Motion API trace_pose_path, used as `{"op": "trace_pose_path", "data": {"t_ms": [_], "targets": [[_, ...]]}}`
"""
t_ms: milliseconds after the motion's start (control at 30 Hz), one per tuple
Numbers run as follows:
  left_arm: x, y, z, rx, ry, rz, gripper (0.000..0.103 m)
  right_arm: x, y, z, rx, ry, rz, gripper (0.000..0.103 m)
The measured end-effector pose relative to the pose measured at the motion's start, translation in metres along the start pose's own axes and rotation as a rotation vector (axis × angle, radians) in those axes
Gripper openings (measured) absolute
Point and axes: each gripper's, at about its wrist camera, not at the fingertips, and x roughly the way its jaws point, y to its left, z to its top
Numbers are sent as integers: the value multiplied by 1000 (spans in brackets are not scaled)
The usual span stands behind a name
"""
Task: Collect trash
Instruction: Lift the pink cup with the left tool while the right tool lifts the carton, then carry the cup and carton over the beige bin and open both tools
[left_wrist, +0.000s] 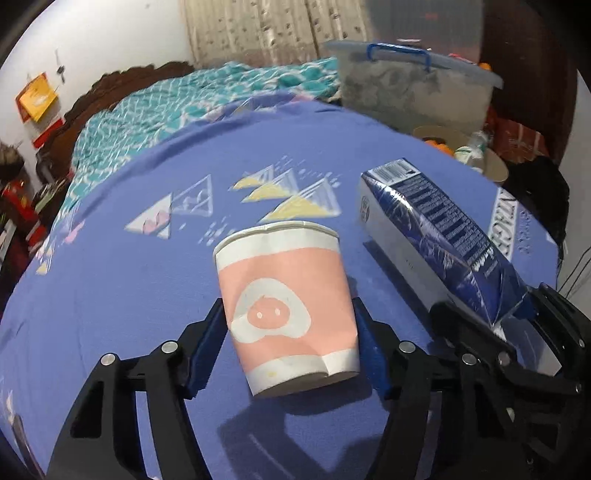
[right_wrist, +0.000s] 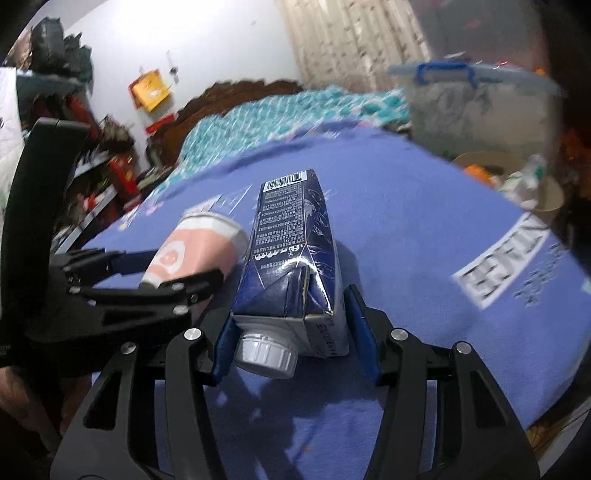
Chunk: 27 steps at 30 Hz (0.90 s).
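1. Bedroom; purple printed bedsheet (left_wrist: 110, 295) covers the bed, clear lidded plastic storage box (left_wrist: 413, 85) at the far end.
2. My left gripper (left_wrist: 290, 339) is clamped on a pink-and-white paper cup (left_wrist: 288, 314), tilted, apparently lifted off the sheet.
3. My right gripper (right_wrist: 291, 332) is clamped on a dark blue drink carton w/ white screw cap (right_wrist: 291, 251), cap end toward me, just right of the cup.

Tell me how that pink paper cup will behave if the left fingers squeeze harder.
The paper cup already shows a dent near its base, so it would probably crumple. It looks thin and empty, likely very light. Its tapered wall might slip from the left gripper.
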Motion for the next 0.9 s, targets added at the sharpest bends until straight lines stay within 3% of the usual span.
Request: {"op": "trace_pose_path", "data": {"t_ms": [233,400,633,767,833,867,900], "targets": [[2,-37,32,75,-51,-34,62,-11,-36,12,66,-40,-60,55],[31,-57,41,93,11,-53,62,0,-66,13,123,18,-79,55],[43,-69,48,118,6,-14,63,5,-79,13,129,28,-87,56],[49,-72,53,114,14,6,70,6,-84,15,141,26,-78,57],[52,-72,54,108,20,8,70,6,-86,16,147,26,-85,65],[54,-72,56,107,23,6,70,5,-87,17,147,17,-94,64],[55,-73,56,108,23,5,69,5,-88,17,144,15,-92,54]]}}
